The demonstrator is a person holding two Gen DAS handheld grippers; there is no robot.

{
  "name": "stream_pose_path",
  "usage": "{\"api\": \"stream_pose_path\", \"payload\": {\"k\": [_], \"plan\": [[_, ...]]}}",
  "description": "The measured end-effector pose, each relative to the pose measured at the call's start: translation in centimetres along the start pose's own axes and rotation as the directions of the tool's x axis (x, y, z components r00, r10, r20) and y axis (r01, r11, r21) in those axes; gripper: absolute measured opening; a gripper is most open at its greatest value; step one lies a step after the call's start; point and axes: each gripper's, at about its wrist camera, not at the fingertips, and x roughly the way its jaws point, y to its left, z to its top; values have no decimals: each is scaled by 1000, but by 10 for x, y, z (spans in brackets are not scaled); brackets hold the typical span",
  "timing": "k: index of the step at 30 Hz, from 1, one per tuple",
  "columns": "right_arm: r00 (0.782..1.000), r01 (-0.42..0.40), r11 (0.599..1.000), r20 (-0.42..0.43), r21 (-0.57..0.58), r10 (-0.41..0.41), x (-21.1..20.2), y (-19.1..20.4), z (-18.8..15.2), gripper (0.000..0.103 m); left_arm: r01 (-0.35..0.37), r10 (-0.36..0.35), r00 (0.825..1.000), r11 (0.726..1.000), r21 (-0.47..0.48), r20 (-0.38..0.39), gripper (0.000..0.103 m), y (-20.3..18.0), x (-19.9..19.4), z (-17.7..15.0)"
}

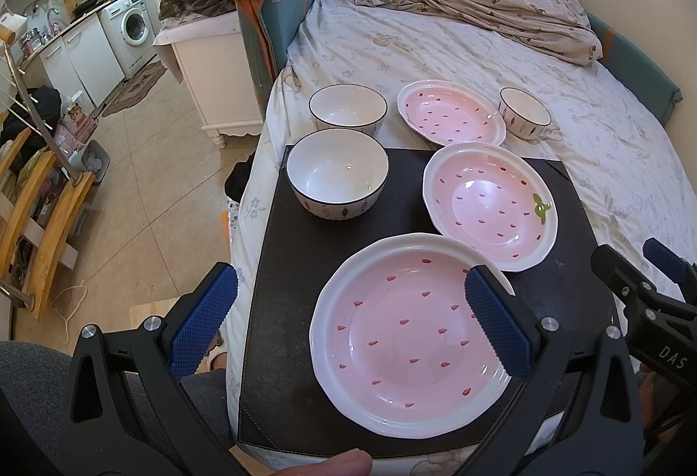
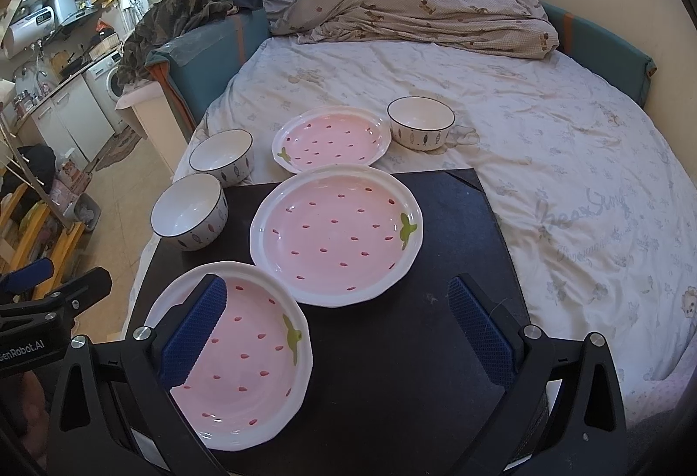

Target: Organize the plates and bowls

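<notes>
Hand-held gripper [image 1: 348, 328] over pink seed-dotted plate [image 1: 405, 349]

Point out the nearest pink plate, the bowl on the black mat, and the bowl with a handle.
Nearest pink plate [image 1: 405, 336], left wrist view, on its pink centre.
Bowl on the black mat [image 1: 337, 171], left wrist view, on its white inside.
Bowl with a handle [image 2: 419, 123], right wrist view, on its inside wall.
</notes>
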Motion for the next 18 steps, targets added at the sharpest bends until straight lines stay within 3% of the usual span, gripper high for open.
{"api": "stream_pose_path", "payload": {"k": [18], "plan": [[999, 39, 999, -15, -14, -40, 4, -1, -2, 103, -10, 10, 1000, 1000, -3, 3, 103, 4, 0, -2]]}}
